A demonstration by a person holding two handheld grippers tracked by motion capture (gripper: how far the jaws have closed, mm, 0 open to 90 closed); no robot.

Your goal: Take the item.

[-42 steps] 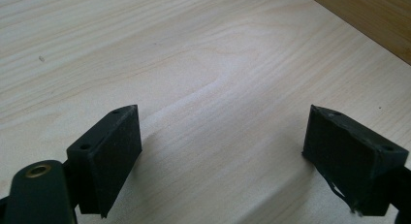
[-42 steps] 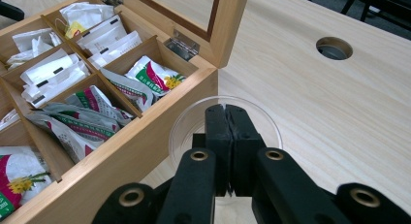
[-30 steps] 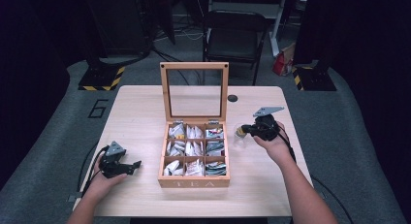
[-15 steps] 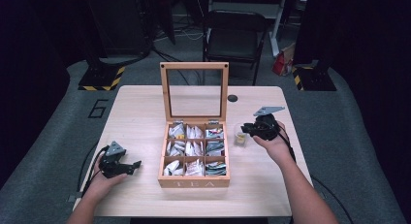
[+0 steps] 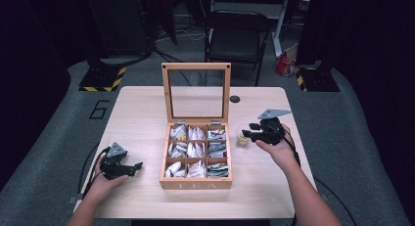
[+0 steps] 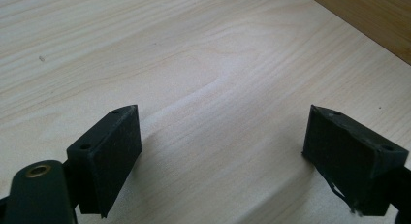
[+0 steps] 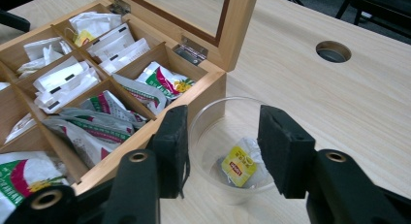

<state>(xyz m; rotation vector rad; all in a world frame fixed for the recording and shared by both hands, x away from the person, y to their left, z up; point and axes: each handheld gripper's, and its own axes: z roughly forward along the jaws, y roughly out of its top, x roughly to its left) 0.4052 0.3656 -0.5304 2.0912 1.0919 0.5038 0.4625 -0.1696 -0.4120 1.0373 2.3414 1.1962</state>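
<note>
Right gripper, jaws apart, hovers over a clear cup at the tea box's 3 o'clock, apparently after dropping a teabag; left gripper rests open.

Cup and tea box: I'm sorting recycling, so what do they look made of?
The cup looks like thin clear plastic: the table and a tea bag show through it. The tea box looks like light varnished wood with visible grain; its lid pane is clear, glass or acrylic.

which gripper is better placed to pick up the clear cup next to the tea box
Right. The right gripper hangs open just above the clear cup holding a tea bag; the left gripper is across the tea box.
</note>
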